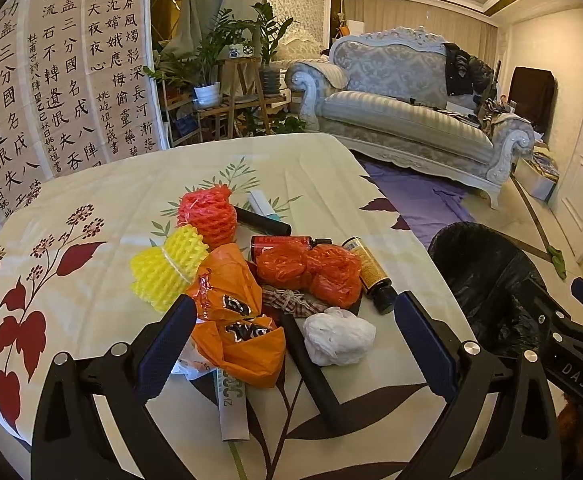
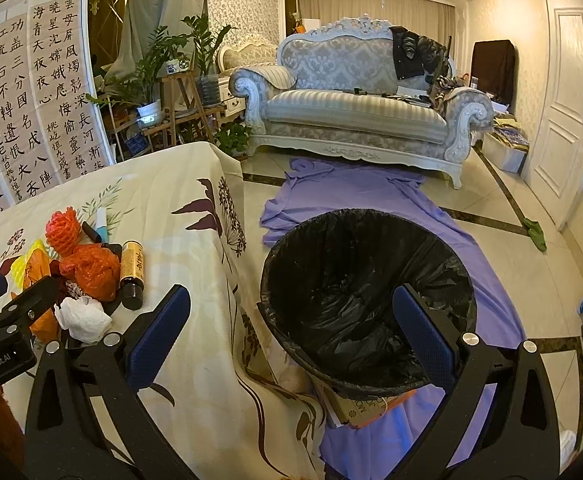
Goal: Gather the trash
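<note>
A heap of trash lies on the floral tablecloth: an orange plastic bag, a crumpled white tissue, a red plastic bag, yellow foam netting, red foam netting, a gold-labelled bottle and black tubes. My left gripper is open just above the orange bag and tissue. My right gripper is open and empty above the black-lined trash bin, which stands on the floor right of the table. The heap also shows in the right wrist view.
A purple cloth lies on the tiled floor under the bin. A sofa stands at the back, plants on wooden stands at back left, calligraphy sheets on the left wall. A white door is right.
</note>
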A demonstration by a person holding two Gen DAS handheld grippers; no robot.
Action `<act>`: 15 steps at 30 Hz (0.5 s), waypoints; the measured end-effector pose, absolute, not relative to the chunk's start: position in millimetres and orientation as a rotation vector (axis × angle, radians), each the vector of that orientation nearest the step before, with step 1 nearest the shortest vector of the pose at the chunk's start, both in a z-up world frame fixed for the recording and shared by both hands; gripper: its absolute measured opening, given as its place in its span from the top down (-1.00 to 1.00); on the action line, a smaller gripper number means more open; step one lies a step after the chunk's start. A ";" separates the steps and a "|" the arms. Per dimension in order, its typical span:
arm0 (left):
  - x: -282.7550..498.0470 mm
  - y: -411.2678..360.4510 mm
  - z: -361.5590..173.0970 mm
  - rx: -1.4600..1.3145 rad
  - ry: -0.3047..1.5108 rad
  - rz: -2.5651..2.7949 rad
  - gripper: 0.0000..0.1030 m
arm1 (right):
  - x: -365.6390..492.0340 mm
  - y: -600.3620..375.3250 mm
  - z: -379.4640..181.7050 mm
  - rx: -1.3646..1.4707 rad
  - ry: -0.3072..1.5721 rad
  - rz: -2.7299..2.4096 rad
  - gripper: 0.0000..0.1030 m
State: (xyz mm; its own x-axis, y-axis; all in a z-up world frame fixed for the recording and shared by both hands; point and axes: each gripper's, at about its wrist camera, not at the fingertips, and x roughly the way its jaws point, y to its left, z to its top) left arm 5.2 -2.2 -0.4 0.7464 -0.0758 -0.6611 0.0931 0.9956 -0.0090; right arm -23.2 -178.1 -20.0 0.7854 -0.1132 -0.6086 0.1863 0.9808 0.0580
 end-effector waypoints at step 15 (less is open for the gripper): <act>5.7 -6.0 -0.1 0.032 0.732 -0.110 -0.87 | -23.7 -179.8 -22.4 0.119 0.653 -0.164 -0.92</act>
